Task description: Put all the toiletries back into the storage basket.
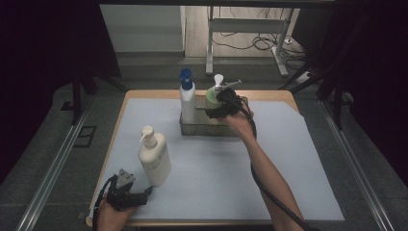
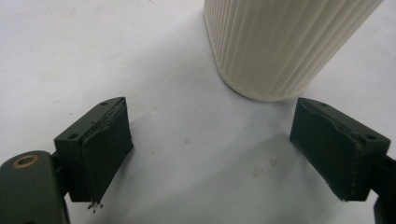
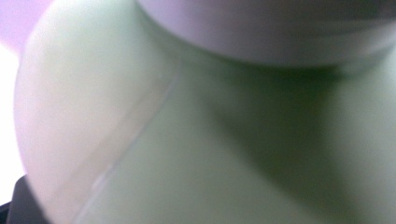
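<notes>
High view looked forward and down from our side onto table (image 1: 308, 144), far enough to take in whole mat. Left gripper view sat low, facing cream pump bottle (image 2: 280, 46) at close range; we matched same bottle (image 1: 154, 156) in high view. Right gripper view pressed very close against green bottle (image 3: 187, 140), blurred; same bottle (image 1: 210, 97) seen from above.
</notes>
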A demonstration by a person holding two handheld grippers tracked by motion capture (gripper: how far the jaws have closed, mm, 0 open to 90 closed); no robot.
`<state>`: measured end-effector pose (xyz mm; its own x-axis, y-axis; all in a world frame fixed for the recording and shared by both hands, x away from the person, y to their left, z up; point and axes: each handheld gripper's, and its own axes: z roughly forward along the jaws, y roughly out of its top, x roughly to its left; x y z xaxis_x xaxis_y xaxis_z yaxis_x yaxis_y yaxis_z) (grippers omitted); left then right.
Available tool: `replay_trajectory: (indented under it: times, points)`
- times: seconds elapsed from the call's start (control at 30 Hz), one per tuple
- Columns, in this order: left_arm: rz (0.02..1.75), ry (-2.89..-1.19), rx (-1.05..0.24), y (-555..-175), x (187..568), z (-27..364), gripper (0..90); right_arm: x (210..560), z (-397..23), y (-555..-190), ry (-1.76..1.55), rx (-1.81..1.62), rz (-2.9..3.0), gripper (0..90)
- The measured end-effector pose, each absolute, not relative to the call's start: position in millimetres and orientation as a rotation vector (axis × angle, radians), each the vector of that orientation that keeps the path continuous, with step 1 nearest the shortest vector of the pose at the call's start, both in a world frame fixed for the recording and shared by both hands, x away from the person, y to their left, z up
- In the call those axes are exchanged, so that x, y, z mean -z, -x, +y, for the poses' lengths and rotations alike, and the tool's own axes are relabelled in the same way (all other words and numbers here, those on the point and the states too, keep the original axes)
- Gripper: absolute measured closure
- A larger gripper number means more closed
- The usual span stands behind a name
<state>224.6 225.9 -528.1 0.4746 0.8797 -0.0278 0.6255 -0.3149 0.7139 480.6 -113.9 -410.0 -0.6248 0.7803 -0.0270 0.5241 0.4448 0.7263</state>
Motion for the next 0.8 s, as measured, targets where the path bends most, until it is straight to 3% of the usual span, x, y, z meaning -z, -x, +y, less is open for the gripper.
replay_trajectory:
  times: [0.8]
  points:
    - [1.242, -2.055, -0.489, -224.5, 528.1, 226.0, 12.2, 417.0, -116.9, -482.0, -1.113, -1.02, 2.336, 11.3]
